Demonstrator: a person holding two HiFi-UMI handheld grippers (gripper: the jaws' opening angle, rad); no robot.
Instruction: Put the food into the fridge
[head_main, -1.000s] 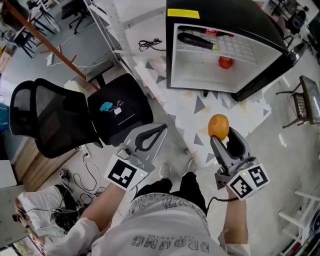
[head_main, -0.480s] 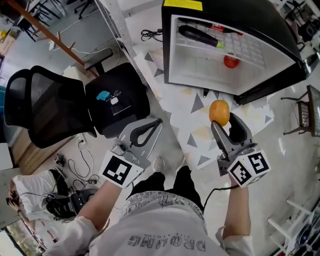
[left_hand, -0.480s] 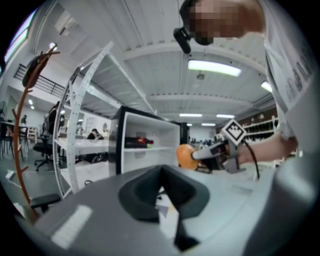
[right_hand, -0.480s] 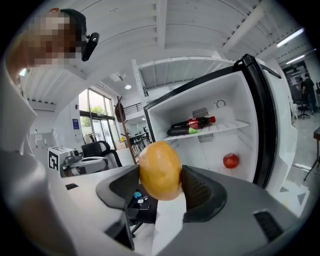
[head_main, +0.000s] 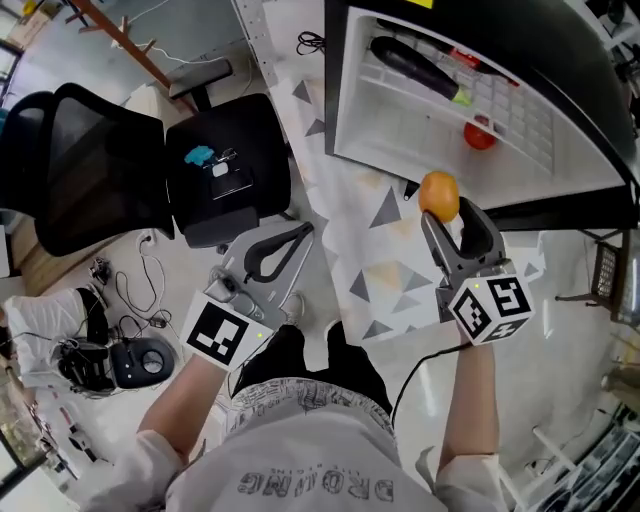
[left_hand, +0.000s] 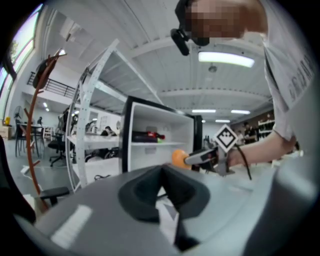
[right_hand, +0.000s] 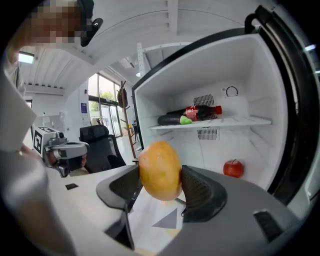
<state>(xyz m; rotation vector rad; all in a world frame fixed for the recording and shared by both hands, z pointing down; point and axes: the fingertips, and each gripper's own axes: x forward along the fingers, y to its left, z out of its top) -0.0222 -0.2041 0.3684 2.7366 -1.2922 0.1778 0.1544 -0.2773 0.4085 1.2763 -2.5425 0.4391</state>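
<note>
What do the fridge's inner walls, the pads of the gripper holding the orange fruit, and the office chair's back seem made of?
Fridge inner walls: likely white moulded plastic, smooth, slightly glossy.
Pads of the right gripper, pressing the orange fruit: probably black rubber or soft plastic, matte, with a dotted grip texture.
Chair back: seemingly black mesh fabric, slightly see-through, in a dark frame.

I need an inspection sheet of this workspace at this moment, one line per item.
Surface: floor mat with grey triangles, before the fridge.
Job's things: orange held before the open fridge; apple on its bottom, eggplant and bottle on its shelf.
Clutter: office chair with a small blue thing on its seat.
Tools: right tool shut on orange; left tool shut, empty.
Cables: black coil on the floor beside the fridge; loose wires by the chair.
Surroundings: metal shelving frame.
</note>
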